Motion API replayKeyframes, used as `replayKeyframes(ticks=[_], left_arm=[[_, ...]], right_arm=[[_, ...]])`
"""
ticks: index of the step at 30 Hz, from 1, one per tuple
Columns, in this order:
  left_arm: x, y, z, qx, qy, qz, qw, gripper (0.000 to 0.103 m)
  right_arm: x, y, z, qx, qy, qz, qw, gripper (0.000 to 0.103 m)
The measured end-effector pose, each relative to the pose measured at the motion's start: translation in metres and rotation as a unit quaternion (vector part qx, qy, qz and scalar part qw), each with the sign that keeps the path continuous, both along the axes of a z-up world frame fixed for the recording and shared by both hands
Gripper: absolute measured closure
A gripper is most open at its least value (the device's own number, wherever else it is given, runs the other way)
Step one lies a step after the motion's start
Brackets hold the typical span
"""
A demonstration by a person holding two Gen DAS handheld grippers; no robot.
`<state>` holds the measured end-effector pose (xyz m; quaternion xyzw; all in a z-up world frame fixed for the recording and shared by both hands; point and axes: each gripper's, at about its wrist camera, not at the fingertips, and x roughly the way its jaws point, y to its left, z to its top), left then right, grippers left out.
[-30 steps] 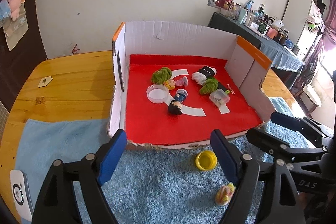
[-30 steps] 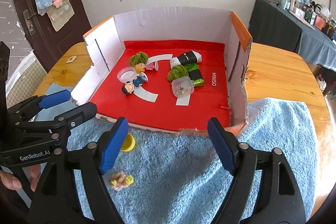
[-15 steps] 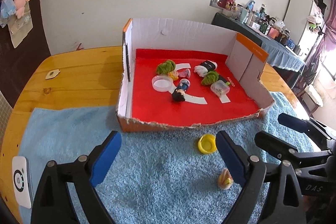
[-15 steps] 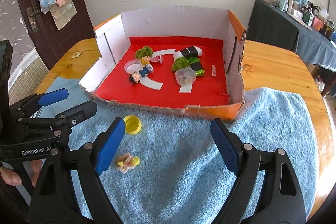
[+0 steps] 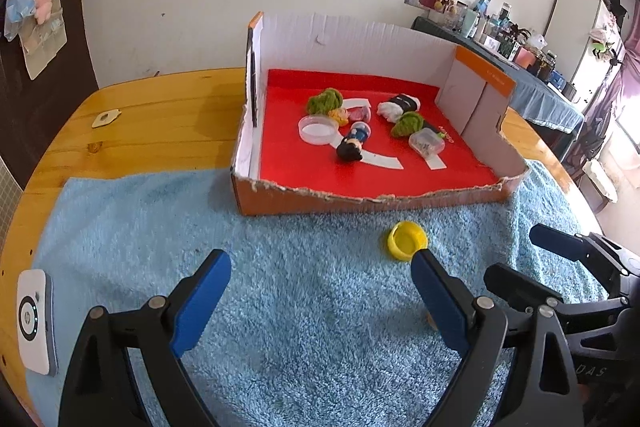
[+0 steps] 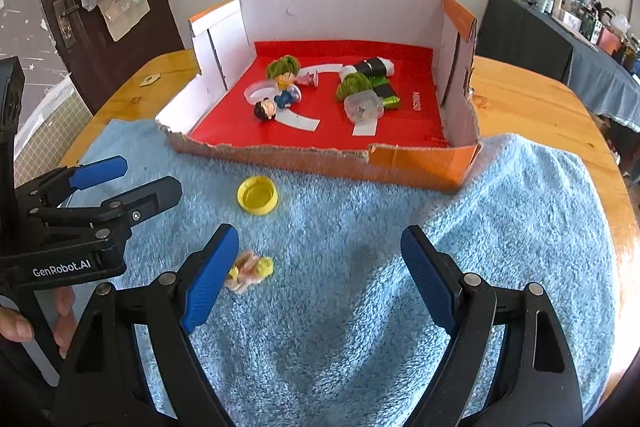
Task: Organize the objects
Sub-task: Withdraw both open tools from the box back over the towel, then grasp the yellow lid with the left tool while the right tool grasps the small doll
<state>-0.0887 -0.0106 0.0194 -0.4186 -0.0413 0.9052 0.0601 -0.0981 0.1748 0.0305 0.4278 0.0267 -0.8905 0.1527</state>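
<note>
- left gripper (image 5: 320,277) and right gripper (image 6: 316,255): both wide, nothing between the pads
- yellow cap (image 6: 257,195) and small doll (image 6: 250,270) on blue towel (image 6: 500,227) (outside the box)
- cardboard box (image 6: 420,169) torn front wall stands between them and its red floor

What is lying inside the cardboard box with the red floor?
Inside the cardboard box: two green tufts, a dark-haired figurine, a round white lid, a clear plastic container, a black-and-white roll. Anything beneath them is hidden.

Box: cardboard box (image 6: 420,169), red floor, torn front edge, holds small toys.
Cap: yellow cap (image 6: 257,194), open side up, on towel.
Figure: small blond figure (image 6: 250,271), lying on towel.
</note>
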Motion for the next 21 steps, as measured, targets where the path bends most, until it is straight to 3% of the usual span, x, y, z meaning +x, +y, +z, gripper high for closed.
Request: replayKeyframes(ticks=[21], left_arm=[[-0.001, -0.001, -0.014, 0.000, -0.013, -0.002, 0.9999, 0.009]], right_arm=[[0.007, -0.028, -0.039, 0.029, -0.024, 0.049, 0.998, 0.020]])
